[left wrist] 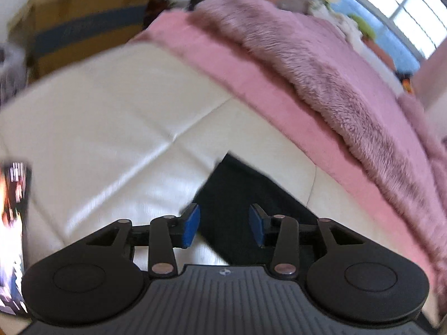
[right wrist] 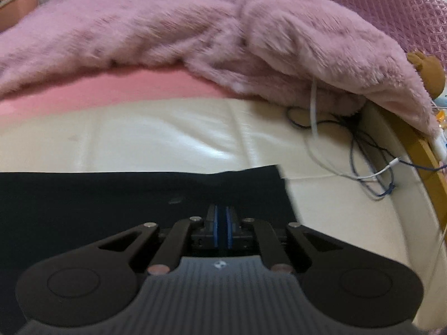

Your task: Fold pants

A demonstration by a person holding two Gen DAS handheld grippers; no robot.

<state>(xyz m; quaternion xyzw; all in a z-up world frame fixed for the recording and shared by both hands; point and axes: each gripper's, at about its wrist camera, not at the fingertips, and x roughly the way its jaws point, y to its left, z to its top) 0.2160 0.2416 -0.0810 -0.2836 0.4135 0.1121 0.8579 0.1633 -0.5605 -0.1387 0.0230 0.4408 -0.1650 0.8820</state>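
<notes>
The dark pants [left wrist: 237, 195] lie flat on a cream leather surface [left wrist: 111, 125], one corner pointing away from me in the left wrist view. My left gripper [left wrist: 225, 224] hovers over that corner, open, its blue pads apart and nothing pinched between them. In the right wrist view the pants [right wrist: 111, 195] spread as a wide dark sheet with a straight far edge. My right gripper [right wrist: 222, 229] is above the cloth near its right end, with the blue pads pressed together. Whether any fabric is caught between them is hidden.
A fluffy mauve blanket [right wrist: 167, 28] and a pink sheet [right wrist: 83, 95] border the cream surface [right wrist: 167, 139] at the back. Tangled white and blue cables [right wrist: 363, 162] lie at the right beside a wooden edge [right wrist: 419, 153]. A cardboard box [left wrist: 78, 28] stands beyond the far left.
</notes>
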